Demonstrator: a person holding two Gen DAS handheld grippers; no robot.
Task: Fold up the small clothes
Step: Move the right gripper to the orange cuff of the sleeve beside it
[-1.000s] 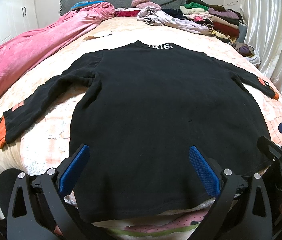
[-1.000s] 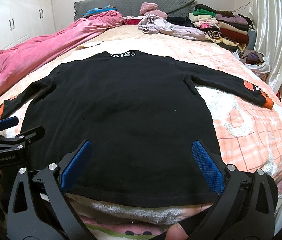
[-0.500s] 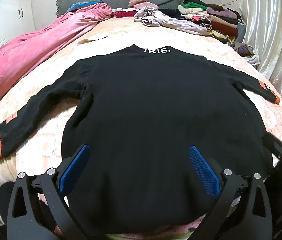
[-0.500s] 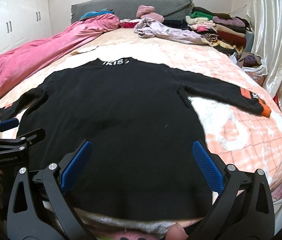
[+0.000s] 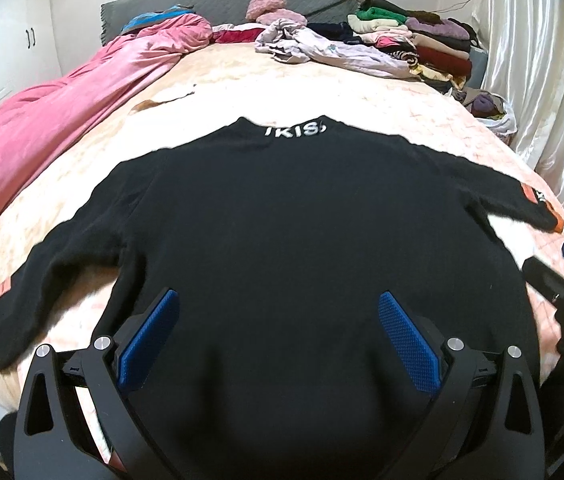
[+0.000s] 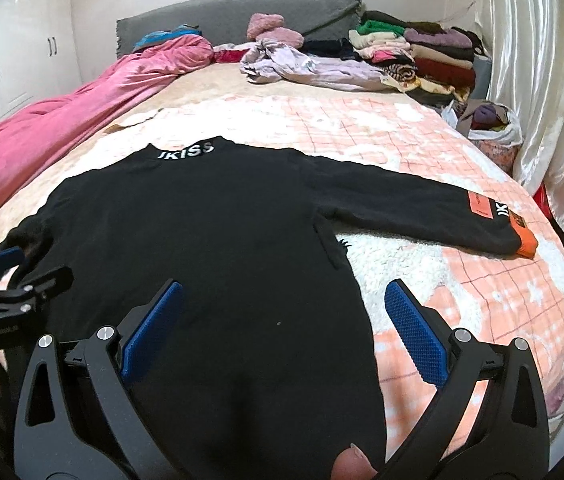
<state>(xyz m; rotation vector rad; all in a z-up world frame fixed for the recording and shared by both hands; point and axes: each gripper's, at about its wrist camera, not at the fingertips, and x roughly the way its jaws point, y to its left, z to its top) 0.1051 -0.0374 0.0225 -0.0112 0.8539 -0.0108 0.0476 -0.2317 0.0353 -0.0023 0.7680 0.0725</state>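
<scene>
A bed (image 6: 422,148) is filling the room, with a pink duvet (image 5: 61,112) lying bunched along its left side and a pile of folded clothes (image 6: 422,56) sitting near the headboard. A black sweater (image 5: 302,240) is lying flat across the near end, sleeves stretched outward, collar pointing away. The left gripper (image 5: 277,336) is hovering over the sweater's lower hem area, its blue pads spread wide, gripping nothing. The right gripper (image 6: 282,328) is hanging over the hem's right edge, jaws likewise spread apart and empty.
</scene>
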